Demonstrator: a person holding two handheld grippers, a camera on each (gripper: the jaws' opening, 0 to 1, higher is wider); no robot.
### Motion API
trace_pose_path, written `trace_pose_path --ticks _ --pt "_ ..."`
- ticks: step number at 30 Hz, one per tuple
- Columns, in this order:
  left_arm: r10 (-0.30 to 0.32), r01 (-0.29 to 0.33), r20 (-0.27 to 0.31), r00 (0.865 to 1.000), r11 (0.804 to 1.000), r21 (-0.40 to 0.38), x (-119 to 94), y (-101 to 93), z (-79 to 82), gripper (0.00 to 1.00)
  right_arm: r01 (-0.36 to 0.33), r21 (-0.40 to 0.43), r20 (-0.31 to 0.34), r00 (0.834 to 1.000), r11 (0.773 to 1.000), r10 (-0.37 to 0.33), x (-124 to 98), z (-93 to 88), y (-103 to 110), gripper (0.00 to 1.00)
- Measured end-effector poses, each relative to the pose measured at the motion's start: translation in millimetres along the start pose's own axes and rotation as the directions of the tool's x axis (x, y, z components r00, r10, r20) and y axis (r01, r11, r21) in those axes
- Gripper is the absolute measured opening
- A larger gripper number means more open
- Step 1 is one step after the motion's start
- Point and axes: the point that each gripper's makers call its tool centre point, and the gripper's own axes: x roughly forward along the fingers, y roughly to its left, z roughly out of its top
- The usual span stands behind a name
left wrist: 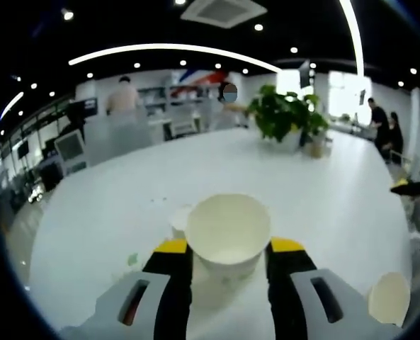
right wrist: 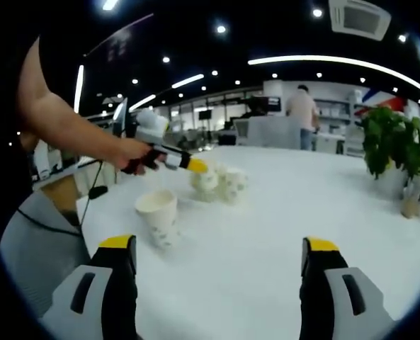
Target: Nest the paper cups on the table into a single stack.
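Note:
A white paper cup stands upright, mouth open, between the yellow-tipped jaws of my left gripper, which is shut on its sides. A second cup peeks out just behind it on the left, and a third cup sits on the table at the lower right. In the right gripper view, a hand holds the left gripper against a cup, with another cup beside it. A lone printed cup stands nearer. My right gripper is open above bare table, holding nothing.
The large white table stretches far ahead. A potted plant with a small pot beside it stands at the far end, and appears as a plant in the right gripper view. People stand at counters beyond. A person's arm reaches in from the left.

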Motion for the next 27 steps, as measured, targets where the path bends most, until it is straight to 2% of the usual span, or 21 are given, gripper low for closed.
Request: trace_pose_path --ticks 9,19,27 --pt "0.019 -0.018 0.018 1.0 1.0 -0.009 -10.3 12.5 18.8 0.39 0.002 -0.005 0.003 1.0 1.0 -0.002 0.3 3.2 -2.6 0.96" --pt "-0.007 0.006 0.032 0.999 1.0 0.018 -15.2 24.3 50.2 0.39 0.003 -0.005 0.013 1.0 1.0 -0.003 1.0 7.0 -3.4 0.99" --pt "-0.029 0.028 0.044 0.999 0.999 0.018 -18.9 19.6 64.0 0.39 -0.002 -0.011 0.014 1.0 1.0 0.002 2.2 8.4 -1.2 0.98"
